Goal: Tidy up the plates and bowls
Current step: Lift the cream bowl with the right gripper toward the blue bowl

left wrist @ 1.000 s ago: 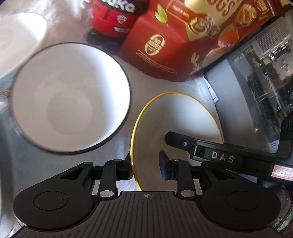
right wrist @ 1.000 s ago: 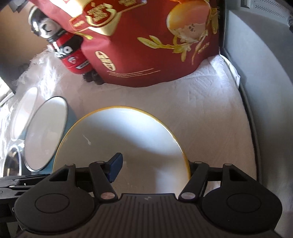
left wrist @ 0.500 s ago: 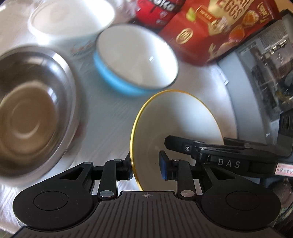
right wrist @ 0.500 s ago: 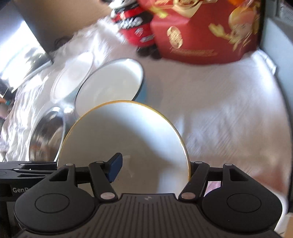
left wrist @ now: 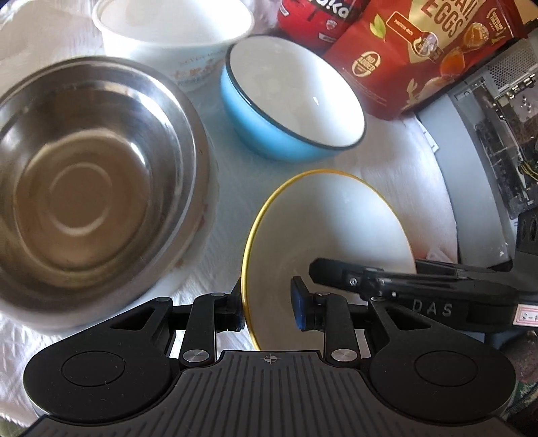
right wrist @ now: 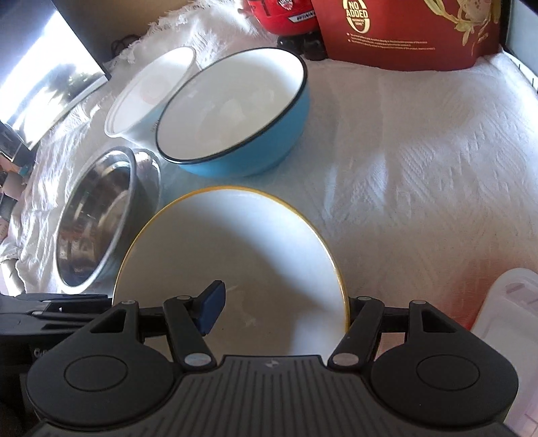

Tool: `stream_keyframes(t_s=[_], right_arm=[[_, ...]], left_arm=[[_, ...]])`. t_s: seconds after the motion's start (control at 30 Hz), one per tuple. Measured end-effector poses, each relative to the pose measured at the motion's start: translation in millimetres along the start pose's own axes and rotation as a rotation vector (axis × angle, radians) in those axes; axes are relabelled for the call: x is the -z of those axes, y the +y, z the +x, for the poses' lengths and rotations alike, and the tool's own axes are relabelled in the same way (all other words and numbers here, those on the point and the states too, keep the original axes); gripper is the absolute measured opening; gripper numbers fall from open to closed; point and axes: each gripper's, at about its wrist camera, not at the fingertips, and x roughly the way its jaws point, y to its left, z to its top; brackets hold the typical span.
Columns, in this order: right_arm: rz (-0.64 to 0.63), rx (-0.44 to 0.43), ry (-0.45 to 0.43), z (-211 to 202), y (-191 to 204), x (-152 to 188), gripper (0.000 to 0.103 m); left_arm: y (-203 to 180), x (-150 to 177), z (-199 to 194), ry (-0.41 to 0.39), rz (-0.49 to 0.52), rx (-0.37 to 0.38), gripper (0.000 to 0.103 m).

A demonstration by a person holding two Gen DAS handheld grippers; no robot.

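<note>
While both grip the yellow-rimmed plate (right wrist: 232,265) | left hand-held gripper (left wrist: 267,311) and right hand-held gripper (right wrist: 280,304) each clamp 1 rim | keep level, lower toward steel bowl (left wrist: 90,181).

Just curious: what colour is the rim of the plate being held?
Yellow rim on the white plate; clearest in the right wrist view.

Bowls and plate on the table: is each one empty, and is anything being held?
Plate: empty, tilted, held at both edges.
Blue bowl: empty, upright.
Steel bowl: empty, upright.
White bowl: upright, looks empty.
Left gripper: shut on plate.
Right gripper: shut on plate.
</note>
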Motion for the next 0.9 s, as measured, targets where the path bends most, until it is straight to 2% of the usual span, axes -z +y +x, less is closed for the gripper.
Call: stream_keyframes(t_s=[0.23, 0.43, 0.6, 0.67, 0.73, 0.9], right_arm=[[-0.018, 0.03, -0.017, 2, 6, 2, 0.065], [-0.008, 0.052, -0.043, -7, 5, 0, 0.065], [-0.022, 0.072, -0.109, -36, 9, -9, 0.066], [-0.024, 0.074, -0.147, -52, 10, -15, 0.068], [-0.022, 0.079, -0.186, -70, 11, -22, 0.074], [-0.001, 0.048, -0.238, -98, 16, -62, 0.075]], left_arm=[[-3, 2, -4, 0.001, 0.048, -0.002, 0.027], [-1, -4, -24, 0.013, 0.091, 0.004, 0.026], [3, -15, -53, -0.044, 0.097, 0.014, 0.024], [4, -23, -65, -0.077, 0.093, 0.03, 0.024], [3, -35, -72, -0.106, 0.094, 0.036, 0.024], [2, -80, -77, -0.131, 0.068, 0.037, 0.025]])
